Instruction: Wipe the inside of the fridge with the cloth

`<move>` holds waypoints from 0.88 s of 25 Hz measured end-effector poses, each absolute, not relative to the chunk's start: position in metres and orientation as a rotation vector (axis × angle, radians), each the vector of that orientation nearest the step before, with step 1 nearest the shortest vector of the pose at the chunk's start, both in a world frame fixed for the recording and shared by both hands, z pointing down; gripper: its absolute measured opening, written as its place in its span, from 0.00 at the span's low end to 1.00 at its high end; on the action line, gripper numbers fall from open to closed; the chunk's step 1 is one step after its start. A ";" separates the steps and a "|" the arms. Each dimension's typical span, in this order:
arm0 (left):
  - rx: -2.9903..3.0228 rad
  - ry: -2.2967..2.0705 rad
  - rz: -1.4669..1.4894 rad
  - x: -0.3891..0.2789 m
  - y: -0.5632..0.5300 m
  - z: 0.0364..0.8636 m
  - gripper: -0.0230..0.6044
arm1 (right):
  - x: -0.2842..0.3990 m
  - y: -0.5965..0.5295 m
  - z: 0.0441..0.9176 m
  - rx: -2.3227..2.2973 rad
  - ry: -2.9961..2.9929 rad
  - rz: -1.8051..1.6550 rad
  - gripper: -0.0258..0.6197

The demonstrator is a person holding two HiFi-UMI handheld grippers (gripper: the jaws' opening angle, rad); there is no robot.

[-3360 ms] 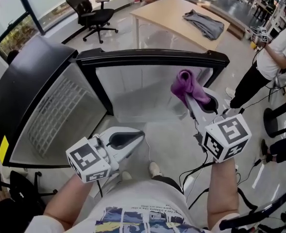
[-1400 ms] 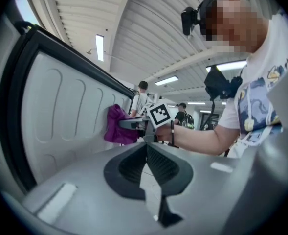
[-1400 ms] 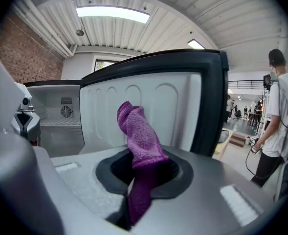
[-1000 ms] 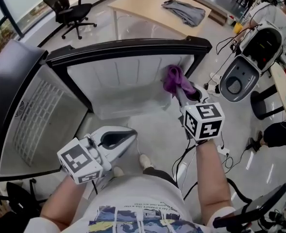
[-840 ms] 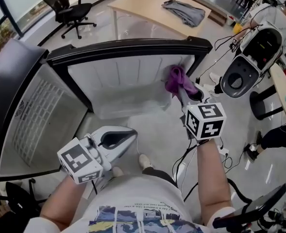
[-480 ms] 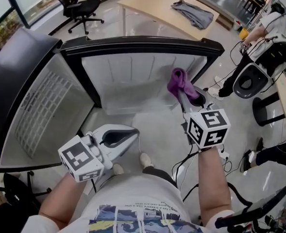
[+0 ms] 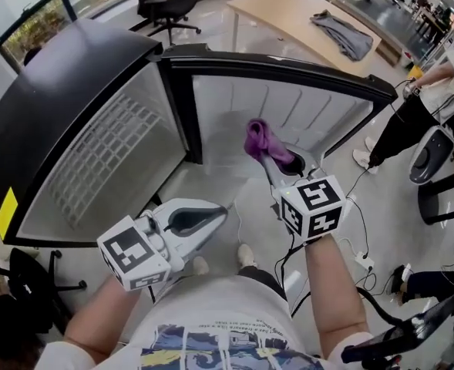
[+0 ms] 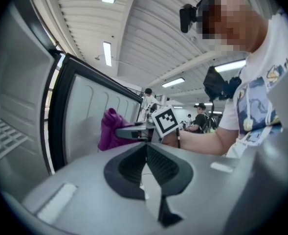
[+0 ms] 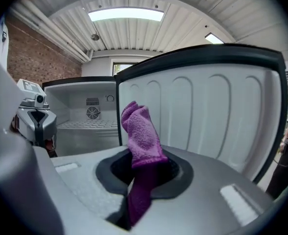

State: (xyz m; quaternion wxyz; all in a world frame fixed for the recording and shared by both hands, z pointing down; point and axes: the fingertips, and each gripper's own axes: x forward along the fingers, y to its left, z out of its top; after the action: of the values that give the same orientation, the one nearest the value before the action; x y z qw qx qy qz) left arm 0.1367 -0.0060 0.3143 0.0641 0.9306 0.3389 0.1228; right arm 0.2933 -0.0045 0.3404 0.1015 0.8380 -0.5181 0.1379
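Here the right gripper [image 7: 273,164] clamps the purple cloth [image 7: 259,139] beside the open fridge [image 7: 65,91] door [image 7: 304,112]. Only its own view shows the fan [image 9: 93,113] inside. The left gripper [image 7: 211,216], closed on nothing, hangs nearer.

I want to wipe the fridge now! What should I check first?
1. Cloth gripped: ok. The right gripper has its jaws shut on it.
2. Door open: ok. It stands wide open, and the inside of the fridge shows.
3. Cloth inside the fridge: not ok. It is out in front, beside the door.
4. Left gripper out of the way: ok. Its jaws are shut on nothing, and it is held low.
5. Dirty spots on the shelf: cannot tell, too far off to see.
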 end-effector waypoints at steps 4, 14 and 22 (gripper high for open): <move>2.835 0.962 0.388 0.120 -0.022 0.315 0.04 | 0.282 -0.041 0.356 2.413 -1.603 0.415 0.13; 2.860 0.865 0.428 0.093 -0.049 0.320 0.04 | 0.282 -0.088 0.396 2.366 -1.622 0.463 0.13; 2.842 0.926 0.430 0.105 -0.036 0.322 0.04 | 0.307 -0.068 0.400 2.420 -1.536 0.467 0.13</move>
State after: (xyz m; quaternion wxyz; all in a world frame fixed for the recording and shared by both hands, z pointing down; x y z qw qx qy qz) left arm 0.1046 -0.0358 0.3220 0.0610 0.9394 0.3060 0.1422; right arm 0.3071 -0.0680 0.3998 0.1184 0.8274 -0.5252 0.1597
